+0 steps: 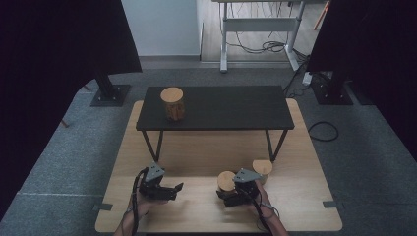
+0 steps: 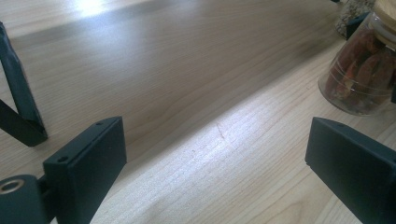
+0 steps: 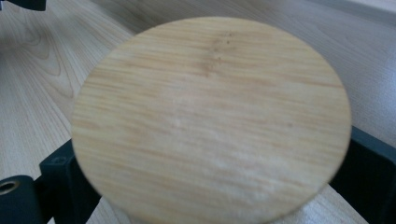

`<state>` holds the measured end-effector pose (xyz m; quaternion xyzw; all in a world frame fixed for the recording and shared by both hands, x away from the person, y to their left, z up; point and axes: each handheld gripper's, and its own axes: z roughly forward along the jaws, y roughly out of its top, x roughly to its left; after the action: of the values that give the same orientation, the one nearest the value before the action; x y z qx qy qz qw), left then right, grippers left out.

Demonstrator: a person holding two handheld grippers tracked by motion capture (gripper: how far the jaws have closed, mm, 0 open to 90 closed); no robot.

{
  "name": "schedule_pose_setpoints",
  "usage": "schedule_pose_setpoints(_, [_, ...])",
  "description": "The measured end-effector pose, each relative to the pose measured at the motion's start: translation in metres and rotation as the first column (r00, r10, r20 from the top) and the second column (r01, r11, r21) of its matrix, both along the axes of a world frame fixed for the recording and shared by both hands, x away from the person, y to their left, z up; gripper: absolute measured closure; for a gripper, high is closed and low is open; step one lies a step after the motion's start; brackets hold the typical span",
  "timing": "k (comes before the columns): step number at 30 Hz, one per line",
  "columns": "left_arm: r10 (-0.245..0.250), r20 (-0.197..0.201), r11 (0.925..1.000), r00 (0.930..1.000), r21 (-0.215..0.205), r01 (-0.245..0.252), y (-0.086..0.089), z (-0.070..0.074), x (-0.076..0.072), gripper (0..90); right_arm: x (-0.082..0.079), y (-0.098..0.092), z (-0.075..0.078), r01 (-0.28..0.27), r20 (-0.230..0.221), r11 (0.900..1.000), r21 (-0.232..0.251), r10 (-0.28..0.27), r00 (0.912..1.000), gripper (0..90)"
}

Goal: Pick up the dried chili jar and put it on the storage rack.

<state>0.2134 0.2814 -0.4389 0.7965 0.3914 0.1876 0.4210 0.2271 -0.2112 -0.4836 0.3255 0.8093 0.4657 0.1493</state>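
Observation:
A glass jar with a round wooden lid (image 1: 226,180) stands on the wooden table (image 1: 196,152) near the front right. My right gripper (image 1: 226,191) reaches around it from the right. In the right gripper view the lid (image 3: 210,116) is close up, and my right gripper (image 3: 215,186) has a black jaw on each side of the jar below the lid, the right one just outside the lid's edge. My left gripper (image 1: 176,191) rests near the front left, open and empty. In its own view my left gripper (image 2: 215,154) faces bare wood, with the jar of red dried peppers (image 2: 362,79) off to the right.
A second lidded jar (image 1: 262,167) stands just behind the right gripper. A low black shelf (image 1: 216,108) on thin legs spans the back of the table and carries a third jar (image 1: 172,103) at its left end. One shelf leg (image 2: 18,102) is close to the left gripper.

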Motion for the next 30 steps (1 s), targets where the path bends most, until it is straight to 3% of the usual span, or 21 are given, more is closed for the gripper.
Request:
schedule_pose_setpoints(10, [-0.002,-0.004,1.0,1.0,0.004,0.002,-0.0014,-0.0002,0.0004,4.9,0.0023,0.0063,0.0013,-0.017,0.001,1.0,-0.021,0.018,0.9998,5.9])
schedule_pose_setpoints(18, [-0.006,-0.007,1.0,1.0,0.008,0.006,-0.0034,-0.001,0.0007,4.9,0.0013,0.0053,-0.0012,-0.018,-0.001,1.0,-0.019,0.018,0.9998,23.6])
schedule_pose_setpoints(30, [-0.006,-0.009,0.9999,0.9999,0.012,0.006,-0.0066,-0.0013,0.0001,5.0,-0.0025,0.0095,-0.0024,-0.002,0.026,1.0,-0.031,0.002,0.9996,24.8])
